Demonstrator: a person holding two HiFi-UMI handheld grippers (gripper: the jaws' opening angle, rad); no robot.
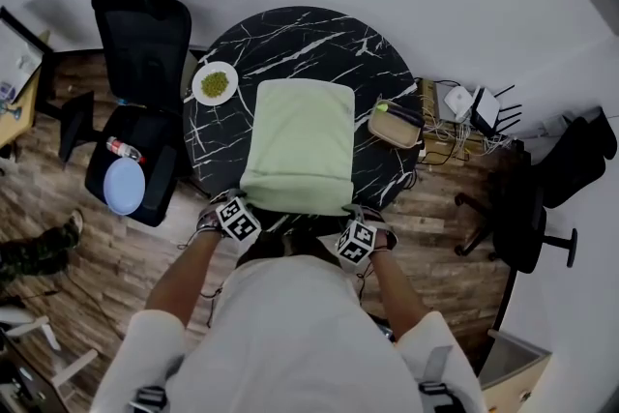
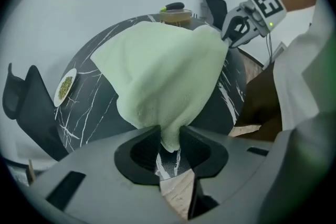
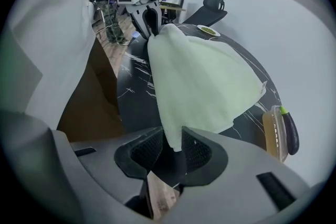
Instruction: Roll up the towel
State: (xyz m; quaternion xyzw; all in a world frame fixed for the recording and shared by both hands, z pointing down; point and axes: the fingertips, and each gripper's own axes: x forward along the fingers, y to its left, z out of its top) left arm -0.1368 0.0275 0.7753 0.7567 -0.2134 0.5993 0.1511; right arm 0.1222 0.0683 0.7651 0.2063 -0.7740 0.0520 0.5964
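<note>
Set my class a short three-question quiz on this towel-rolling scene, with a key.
1. True or false: the towel lies fully rolled up on the table.
2. The left hand-held gripper and the right hand-held gripper each grip: A) a spoon; B) a near corner of the towel; C) nothing.
3. Fill in: in the head view, the plate sits to the towel's ____.
Key: 1 false, it lies unrolled; 2 B; 3 left.

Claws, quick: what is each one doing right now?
Left claw: closed on a near corner of the towel.
Right claw: closed on the towel's other near corner.
</note>
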